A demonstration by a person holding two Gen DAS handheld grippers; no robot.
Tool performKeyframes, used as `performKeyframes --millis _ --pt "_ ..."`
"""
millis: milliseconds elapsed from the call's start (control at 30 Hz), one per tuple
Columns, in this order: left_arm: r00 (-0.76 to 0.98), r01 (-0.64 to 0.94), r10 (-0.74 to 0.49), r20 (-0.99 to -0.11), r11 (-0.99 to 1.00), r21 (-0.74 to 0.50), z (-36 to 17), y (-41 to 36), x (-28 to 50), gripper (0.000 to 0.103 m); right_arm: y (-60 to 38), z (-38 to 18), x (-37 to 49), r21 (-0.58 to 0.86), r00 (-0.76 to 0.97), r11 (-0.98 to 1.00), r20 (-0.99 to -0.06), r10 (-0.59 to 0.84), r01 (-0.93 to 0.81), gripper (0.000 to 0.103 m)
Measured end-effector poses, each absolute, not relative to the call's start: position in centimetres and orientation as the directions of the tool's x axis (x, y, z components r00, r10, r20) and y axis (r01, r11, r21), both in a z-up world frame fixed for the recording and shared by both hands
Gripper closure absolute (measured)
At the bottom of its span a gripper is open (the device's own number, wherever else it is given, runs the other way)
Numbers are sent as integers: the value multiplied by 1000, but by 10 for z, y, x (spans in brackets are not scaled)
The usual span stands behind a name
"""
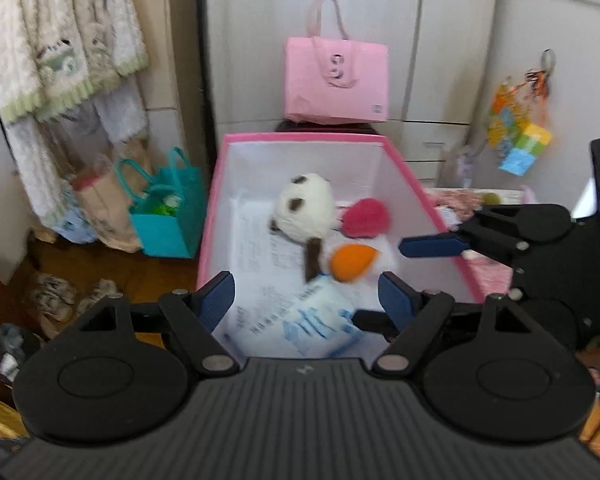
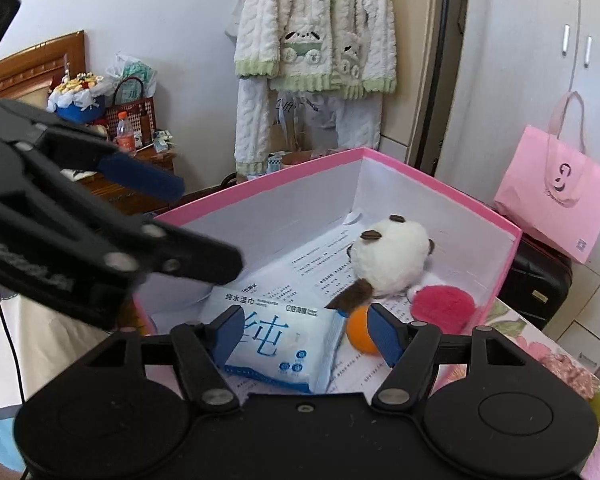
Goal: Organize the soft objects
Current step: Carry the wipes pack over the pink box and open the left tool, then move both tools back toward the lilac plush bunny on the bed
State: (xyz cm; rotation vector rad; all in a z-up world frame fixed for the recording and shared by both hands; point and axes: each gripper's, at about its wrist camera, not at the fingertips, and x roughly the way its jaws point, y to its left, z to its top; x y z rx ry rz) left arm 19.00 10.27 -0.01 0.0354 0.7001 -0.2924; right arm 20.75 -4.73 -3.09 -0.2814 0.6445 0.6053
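A pink box [image 1: 428, 200] with white inner walls [image 2: 260, 220] holds a white plush toy with brown ears [image 1: 306, 210] [image 2: 392, 260], a pink fluffy ball [image 1: 366, 218] [image 2: 444, 304], an orange ball [image 1: 354, 262] [image 2: 360, 330] and a blue-and-white wet wipes pack [image 1: 320, 326] [image 2: 276, 344]. My left gripper [image 1: 306, 300] is open and empty above the box's near end. My right gripper [image 2: 306, 332] is open, its fingers either side of the wipes pack, and hovers over the box. Each gripper shows in the other's view, the right [image 1: 432, 248] and the left [image 2: 140, 176].
A pink paper bag [image 1: 336, 80] [image 2: 556, 196] stands on a dark case behind the box. A teal bag [image 1: 168, 216] and a brown bag sit on the floor at the left. Fleece clothes [image 2: 316, 40] hang on the wall. A floral cloth [image 2: 560, 364] lies beside the box.
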Motion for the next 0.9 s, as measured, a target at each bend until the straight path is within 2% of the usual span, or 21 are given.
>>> performKeyframes --millis 467,667,833,900 --pt "708 427 -400 -582 899 -98 37 87 131 19 -87 2 152 -126 710 829 -595 377 -546 26" --pt "614 525 -511 -602 833 -172 46 73 111 18 -125 18 113 -98 716 835 -574 397 -541 23" --pt "584 574 -522 -621 807 -139 47 46 96 17 -163 22 83 -78 718 843 -569 400 -532 22" --pt "570 597 -528 -629 792 -124 47 36 92 16 -181 21 78 -13 686 843 -588 428 -537 22"
